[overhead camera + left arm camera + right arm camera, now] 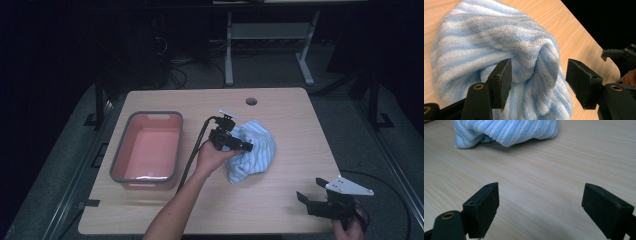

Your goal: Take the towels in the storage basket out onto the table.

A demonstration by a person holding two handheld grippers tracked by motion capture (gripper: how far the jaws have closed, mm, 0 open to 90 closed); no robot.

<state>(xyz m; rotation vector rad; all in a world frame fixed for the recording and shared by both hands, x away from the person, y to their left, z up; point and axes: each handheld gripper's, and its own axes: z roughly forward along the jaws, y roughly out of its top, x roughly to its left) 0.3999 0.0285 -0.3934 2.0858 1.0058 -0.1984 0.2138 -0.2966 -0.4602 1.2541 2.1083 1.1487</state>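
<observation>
Overhead, the striped towel [254,149] sits bunched mid-table, right of the pink bin [148,148]; the left gripper [243,146] is on it, the right gripper [310,197] well apart, near-right. Left gripper view: jaws spread around a towel fold [534,62], left pad possibly touching. Right gripper view: jaws wide, empty, towel [506,131] far ahead.

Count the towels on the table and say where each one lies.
1. A blue-and-white striped towel lies bunched near the middle of the wooden table, right of the pink tub, at the left gripper. Its folds could hide a second cloth.
</observation>
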